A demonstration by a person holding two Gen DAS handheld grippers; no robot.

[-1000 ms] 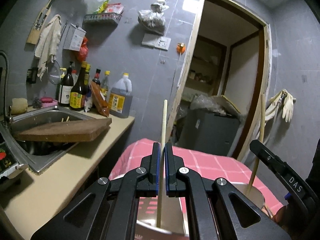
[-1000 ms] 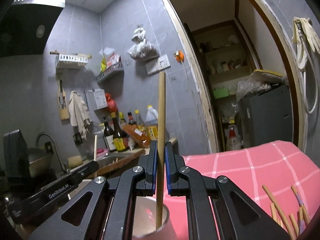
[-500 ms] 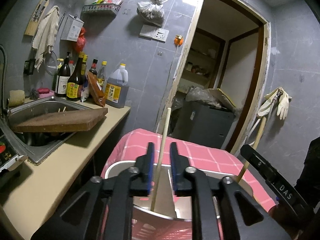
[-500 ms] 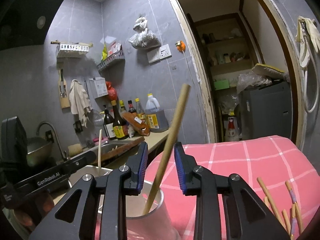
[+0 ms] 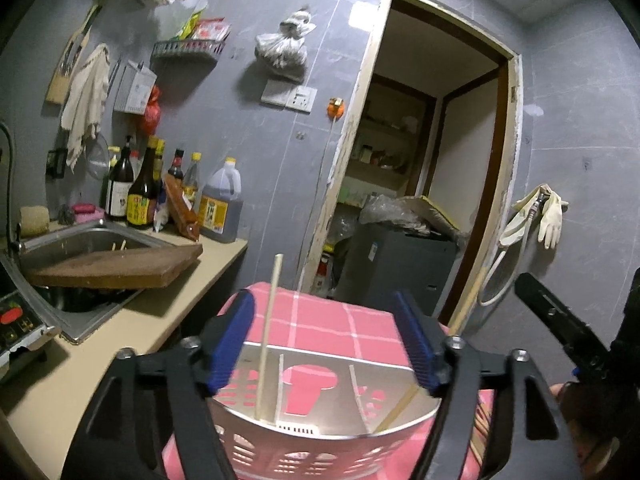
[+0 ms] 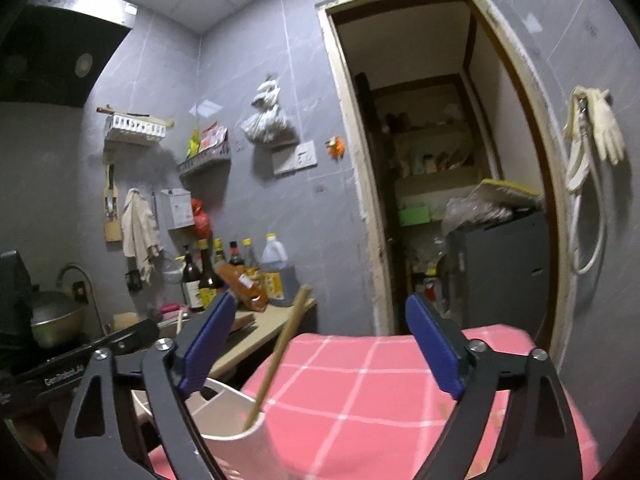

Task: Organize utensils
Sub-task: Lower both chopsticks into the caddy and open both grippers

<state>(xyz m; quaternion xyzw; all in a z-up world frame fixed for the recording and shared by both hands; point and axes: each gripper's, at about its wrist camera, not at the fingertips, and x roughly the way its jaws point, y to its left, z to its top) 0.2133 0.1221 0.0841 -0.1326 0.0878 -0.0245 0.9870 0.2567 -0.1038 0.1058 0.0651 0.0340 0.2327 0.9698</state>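
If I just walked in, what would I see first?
Probably the bright pink checked cloth in the middle, with a metal holder on it and two chopsticks standing inside: a pale chopstick and a darker chopstick that leans. Then the blue-padded left gripper and right gripper, both opening and gripping nothing. On the counter at the left stand dark bottles.

Left gripper (image 5: 322,342): jaws opening, blue pads clear of the pale chopstick (image 5: 269,332), which stands near-upright between them in the metal holder (image 5: 344,446)'s left section. A 2nd chopstick (image 5: 400,404) leans in the right section. Holder sits on a pink checked cloth (image 5: 320,322). Right gripper (image 5: 560,330) at frame edge, R side.
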